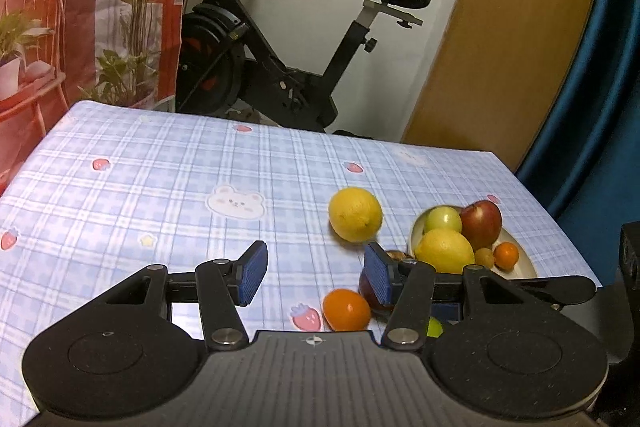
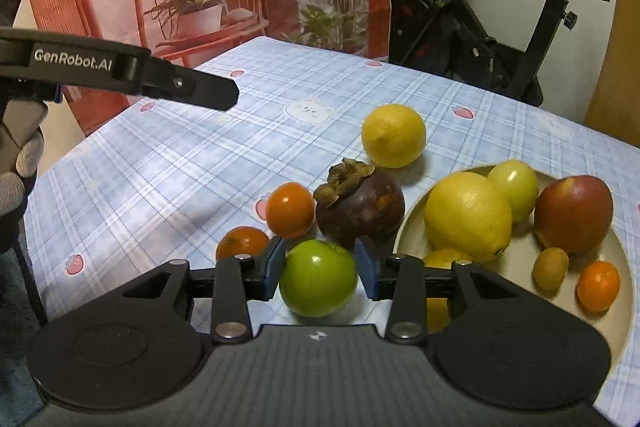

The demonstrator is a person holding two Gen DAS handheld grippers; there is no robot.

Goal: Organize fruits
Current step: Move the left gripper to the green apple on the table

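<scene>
Green fruit (image 2: 318, 279) sits between the right gripper's (image 2: 320, 269) spread, empty pads: centre it, squeeze gently; left gripper (image 1: 316, 273) hangs spread, empty.

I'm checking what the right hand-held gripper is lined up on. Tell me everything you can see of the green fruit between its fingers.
The green fruit is round, smooth and glossy, bright green with a small highlight on top and no stem showing. It sits on the checked tablecloth, between the blue pads of the right hand-held gripper; a thin gap shows at each pad, so it looks framed rather than squeezed. The mangosteen is just behind it, the bowl to its right.
</scene>
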